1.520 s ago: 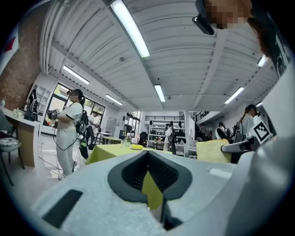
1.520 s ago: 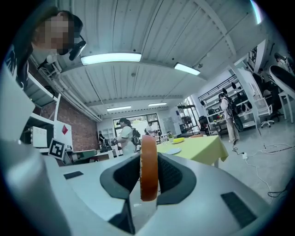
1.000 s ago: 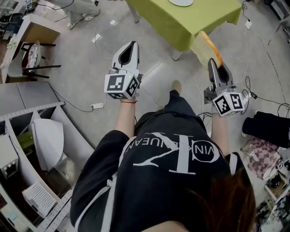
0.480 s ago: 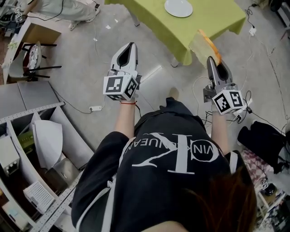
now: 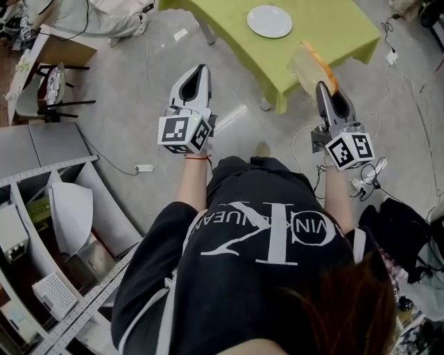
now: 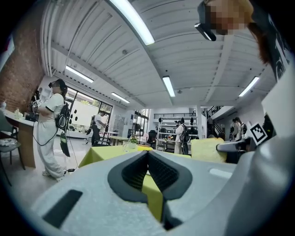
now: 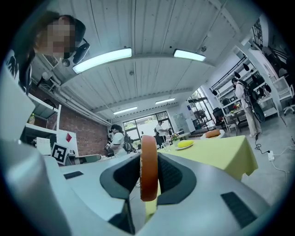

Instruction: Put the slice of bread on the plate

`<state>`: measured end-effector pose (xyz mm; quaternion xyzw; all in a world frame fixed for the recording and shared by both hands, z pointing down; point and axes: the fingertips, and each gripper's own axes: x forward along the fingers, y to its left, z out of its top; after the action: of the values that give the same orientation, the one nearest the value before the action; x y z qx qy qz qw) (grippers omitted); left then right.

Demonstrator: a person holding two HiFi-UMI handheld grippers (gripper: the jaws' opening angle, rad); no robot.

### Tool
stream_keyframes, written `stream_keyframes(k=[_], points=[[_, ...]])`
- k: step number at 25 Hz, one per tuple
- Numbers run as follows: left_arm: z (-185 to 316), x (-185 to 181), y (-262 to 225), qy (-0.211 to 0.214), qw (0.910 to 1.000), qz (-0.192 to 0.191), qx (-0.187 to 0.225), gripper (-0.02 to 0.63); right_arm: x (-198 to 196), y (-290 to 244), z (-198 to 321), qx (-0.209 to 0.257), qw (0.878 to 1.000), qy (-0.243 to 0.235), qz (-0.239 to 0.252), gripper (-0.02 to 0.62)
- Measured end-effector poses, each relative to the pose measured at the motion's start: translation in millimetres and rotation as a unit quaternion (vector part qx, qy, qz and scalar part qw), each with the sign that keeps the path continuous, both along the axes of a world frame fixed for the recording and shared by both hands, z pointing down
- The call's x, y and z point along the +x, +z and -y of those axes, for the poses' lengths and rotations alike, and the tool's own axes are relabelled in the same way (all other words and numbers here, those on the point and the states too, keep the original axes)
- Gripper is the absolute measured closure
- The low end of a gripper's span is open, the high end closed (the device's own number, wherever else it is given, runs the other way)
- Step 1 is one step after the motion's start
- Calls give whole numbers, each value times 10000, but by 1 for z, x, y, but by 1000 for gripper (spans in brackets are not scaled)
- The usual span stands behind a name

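My right claw (image 5: 323, 89) pinches the bread (image 5: 312, 66) upright to carry it to the plate (image 5: 270, 21); my left claw (image 5: 201, 71) is clenched, empty.

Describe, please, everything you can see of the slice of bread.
The slice of bread is pale and soft-looking, with an orange-brown crust round its edge. It stands upright on edge, clamped between the jaws of the right gripper, whose dark pads press its two faces; most of it juts beyond them. Nothing else touches it. Held in the air, it shows in the head view against the corner of the green-covered table, short of the white plate.
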<state>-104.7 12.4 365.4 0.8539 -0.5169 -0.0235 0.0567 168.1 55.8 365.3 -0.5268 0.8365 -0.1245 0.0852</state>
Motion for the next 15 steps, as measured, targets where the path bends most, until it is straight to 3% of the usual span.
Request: stream_keyframes(k=[9, 15], points=[[23, 12, -12, 73, 10000, -7, 29, 597, 8, 4, 19, -59, 9999, -30, 150, 505], [33, 14, 7, 124, 9996, 22, -253, 597, 11, 17, 32, -267, 9991, 23, 317, 505]])
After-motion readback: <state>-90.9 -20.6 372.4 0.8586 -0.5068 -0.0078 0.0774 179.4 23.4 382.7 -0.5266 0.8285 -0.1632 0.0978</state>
